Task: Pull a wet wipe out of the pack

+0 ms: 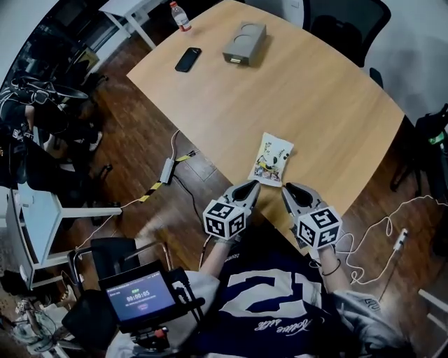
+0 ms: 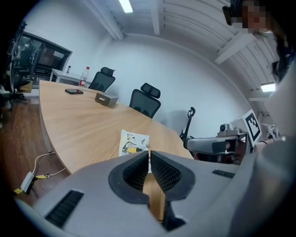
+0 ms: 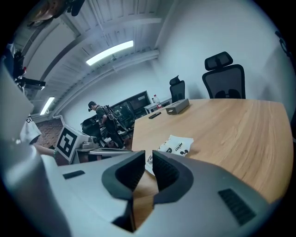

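A white wet wipe pack [image 1: 271,159] with cartoon print lies flat near the front edge of the wooden table [image 1: 315,91]. Both grippers hover just short of its near end, side by side. My left gripper [image 1: 253,187] points at the pack's left corner, and in the left gripper view the pack [image 2: 133,141] shows just beyond its tips [image 2: 149,155], which meet with nothing between them. My right gripper [image 1: 288,189] sits off the pack's right corner. In the right gripper view its jaws [image 3: 149,159] stand a little apart and empty, with the pack [image 3: 175,146] ahead of them.
A black phone [image 1: 187,59], a grey box [image 1: 245,43] and a bottle [image 1: 180,15] stand at the table's far end. Office chairs [image 1: 346,21] are behind it. Cables [image 1: 168,171] lie on the floor at the left. A screen device [image 1: 138,294] is at the lower left.
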### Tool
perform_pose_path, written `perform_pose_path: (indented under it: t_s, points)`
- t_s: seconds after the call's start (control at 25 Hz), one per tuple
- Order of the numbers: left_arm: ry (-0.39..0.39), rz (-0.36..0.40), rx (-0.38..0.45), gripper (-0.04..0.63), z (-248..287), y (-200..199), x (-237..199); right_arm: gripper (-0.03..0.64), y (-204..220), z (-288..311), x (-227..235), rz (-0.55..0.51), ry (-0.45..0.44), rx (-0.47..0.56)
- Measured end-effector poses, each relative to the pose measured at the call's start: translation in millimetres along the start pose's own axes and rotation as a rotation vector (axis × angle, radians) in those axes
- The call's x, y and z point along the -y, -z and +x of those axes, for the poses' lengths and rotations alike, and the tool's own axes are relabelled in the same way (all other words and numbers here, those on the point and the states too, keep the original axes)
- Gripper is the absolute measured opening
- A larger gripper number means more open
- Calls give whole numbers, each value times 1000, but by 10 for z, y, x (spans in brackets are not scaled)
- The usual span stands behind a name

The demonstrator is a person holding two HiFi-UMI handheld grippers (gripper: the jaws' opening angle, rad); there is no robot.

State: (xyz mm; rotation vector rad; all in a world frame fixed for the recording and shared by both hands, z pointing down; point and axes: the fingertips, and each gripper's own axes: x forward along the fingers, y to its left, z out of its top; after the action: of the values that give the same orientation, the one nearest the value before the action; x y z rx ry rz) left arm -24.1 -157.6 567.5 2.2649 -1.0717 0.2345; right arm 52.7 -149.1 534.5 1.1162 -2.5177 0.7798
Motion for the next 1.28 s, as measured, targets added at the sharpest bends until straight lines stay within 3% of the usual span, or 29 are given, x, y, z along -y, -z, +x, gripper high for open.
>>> perform_pose_path:
  t_s: [0.36, 0.64, 0.92, 1.16, 1.24, 1.28]
  points:
    - [-29, 126, -240, 3, 505, 182, -413, 61, 43, 487, 264, -72, 41, -102]
    - [34, 221, -381, 3, 643, 321, -463, 95, 68, 725, 358, 7, 77, -149]
    - [54, 238, -411, 3, 663, 343, -534, 117, 76, 1152, 415, 54, 90, -232]
    - [52, 299, -412, 3, 708, 401, -512, 127, 213, 1334, 507, 1, 118, -310]
    - [52, 306, -410, 3, 720, 417, -503, 93, 205, 1327, 506, 22, 109, -298]
    - [53, 309, -408, 3, 725, 415, -496, 38, 195, 1321, 510, 41, 110, -289]
